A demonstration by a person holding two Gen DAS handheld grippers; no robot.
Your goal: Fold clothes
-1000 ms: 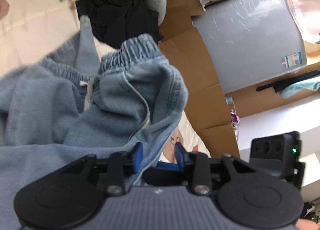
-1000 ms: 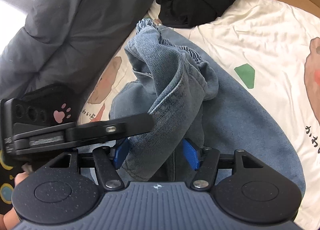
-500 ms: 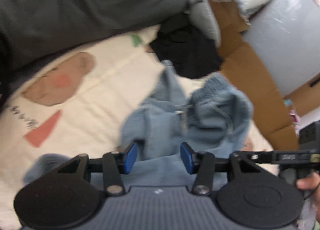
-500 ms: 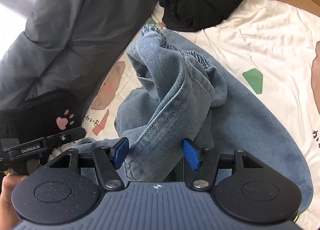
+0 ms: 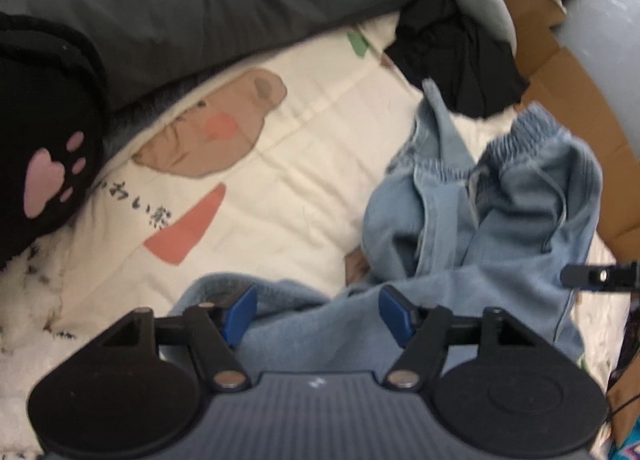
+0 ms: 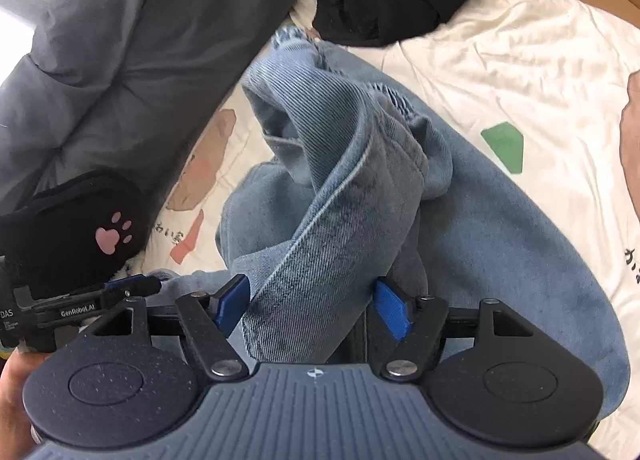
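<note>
Light blue denim trousers (image 5: 496, 219) with an elastic waistband lie crumpled on a cream printed bed cover (image 5: 280, 187). My left gripper (image 5: 320, 312) is open, its blue pads wide apart just above a fold of the denim. My right gripper (image 6: 312, 308) is open too, and a thick twisted fold of the trousers (image 6: 340, 195) runs between its blue pads without being pinched. The tip of the left gripper shows in the right wrist view (image 6: 132, 286), low at the left, close to the denim.
A grey duvet (image 6: 120, 39) lies along the far side. A black garment (image 5: 452, 55) sits beyond the trousers. A black paw-print cushion (image 5: 48, 155) is at the left. Cardboard (image 5: 560, 71) and a grey wrapped block border the bed.
My left gripper let go of the denim, opened wide and pulled back and down toward the bed. My right gripper opened a little more around the fold. The trousers sank onto the cover.
</note>
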